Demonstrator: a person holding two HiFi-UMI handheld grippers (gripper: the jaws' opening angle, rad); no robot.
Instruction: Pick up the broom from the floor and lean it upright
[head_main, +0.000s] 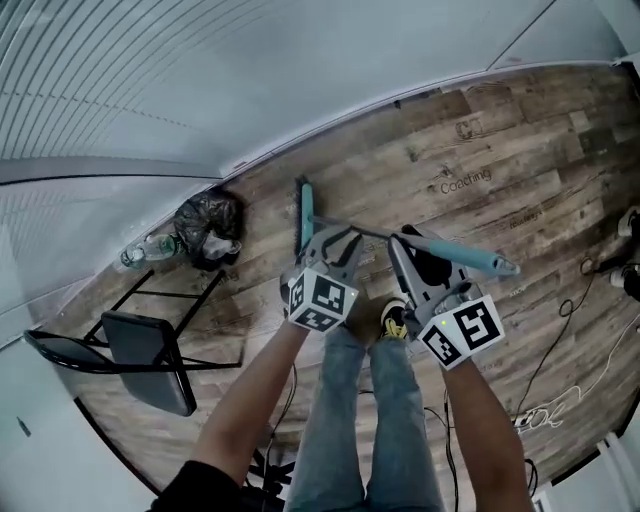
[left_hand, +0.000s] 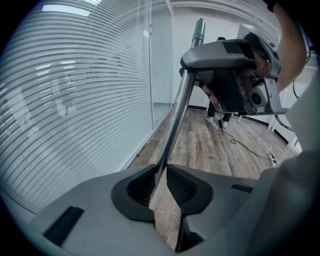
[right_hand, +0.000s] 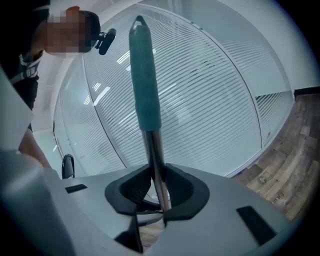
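Note:
The broom has a teal head (head_main: 303, 216), a metal pole (head_main: 372, 233) and a teal hand grip (head_main: 470, 259). It lies across in front of me, off the wooden floor, head to the left. My left gripper (head_main: 335, 241) is shut on the pole near the head. In the left gripper view, the left gripper (left_hand: 160, 180) pinches the pole (left_hand: 177, 120), which runs up to the right gripper (left_hand: 230, 65). My right gripper (head_main: 415, 252) is shut on the pole just below the grip. The right gripper view shows the right gripper (right_hand: 156, 187) clamped round the pole, with the teal grip (right_hand: 145, 80) above it.
A black bin bag (head_main: 208, 228) and a plastic bottle (head_main: 148, 248) lie by the glass wall with blinds (head_main: 200, 70). A black chair (head_main: 140, 355) stands at the left. Cables (head_main: 560, 400) trail over the floor at the right. My legs and shoes (head_main: 395, 320) are below the grippers.

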